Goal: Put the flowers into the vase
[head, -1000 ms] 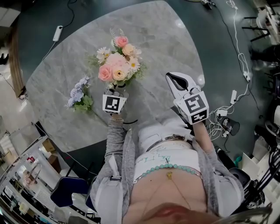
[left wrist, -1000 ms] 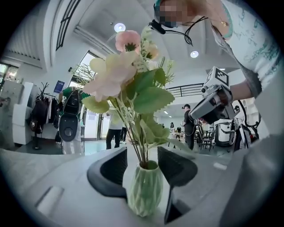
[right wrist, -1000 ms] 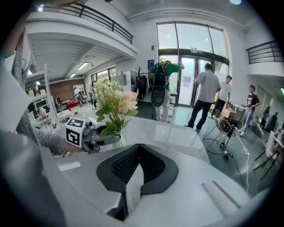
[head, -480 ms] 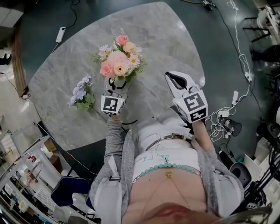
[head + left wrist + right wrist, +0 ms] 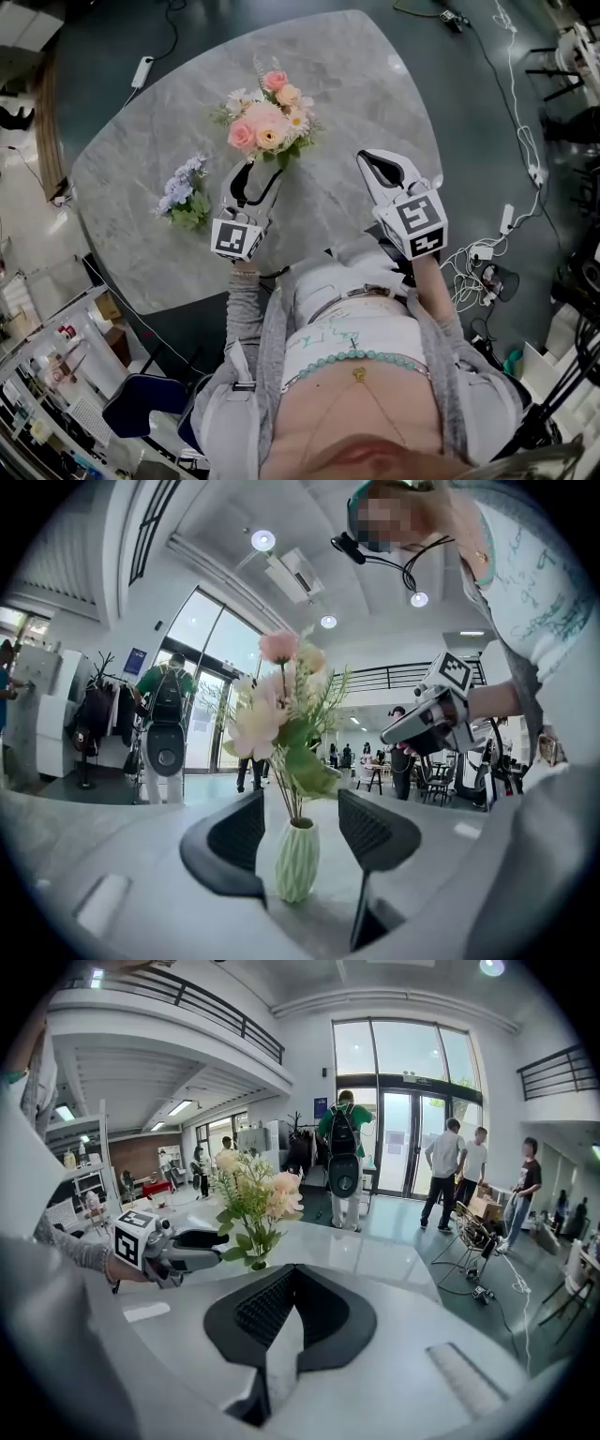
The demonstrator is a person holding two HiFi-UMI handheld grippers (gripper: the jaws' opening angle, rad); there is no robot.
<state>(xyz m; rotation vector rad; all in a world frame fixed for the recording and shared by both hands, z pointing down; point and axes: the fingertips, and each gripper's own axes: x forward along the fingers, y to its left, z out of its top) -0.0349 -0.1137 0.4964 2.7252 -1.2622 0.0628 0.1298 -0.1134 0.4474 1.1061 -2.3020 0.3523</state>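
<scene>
Leftmost, the purple bunch is lying on the marble table, well apart from the vase. Your left gripper has backed off the green vase since a second ago. Its jaws are wide and grip nothing; the vase shows in the gap, clear of both pads, with the pink bouquet upright in it. Your right gripper hovers over the table's right side same as before, pinched closed and empty.

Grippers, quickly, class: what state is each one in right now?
Left gripper: open, gripping nothing; the vase shows between its jaws, with the pads clear of it.
Right gripper: closed, empty.
</scene>
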